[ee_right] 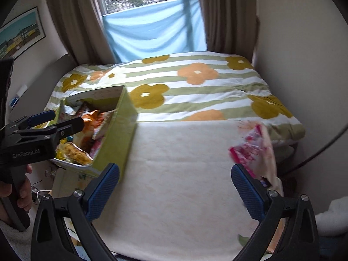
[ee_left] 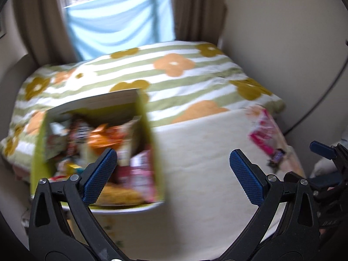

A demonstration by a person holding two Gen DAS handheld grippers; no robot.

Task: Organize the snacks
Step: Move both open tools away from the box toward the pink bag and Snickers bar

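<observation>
A green cardboard box (ee_left: 152, 148) (ee_right: 118, 134) full of snack packets stands at the left edge of a cream-covered table. A pink snack packet (ee_left: 262, 133) (ee_right: 252, 150) lies at the table's right edge, with a small dark candy bar (ee_left: 277, 155) beside it. My left gripper (ee_left: 173, 174) is open and empty, low in front of the box; it also shows in the right wrist view (ee_right: 58, 119) over the box. My right gripper (ee_right: 175, 191) is open and empty above the table's near part, the pink packet just beyond its right finger.
A bed with a striped flower-print blanket (ee_right: 195, 87) lies behind the table. A window with brown curtains and blue cloth (ee_right: 152, 32) is at the back. Walls close in on both sides. A framed picture (ee_right: 19, 37) hangs on the left wall.
</observation>
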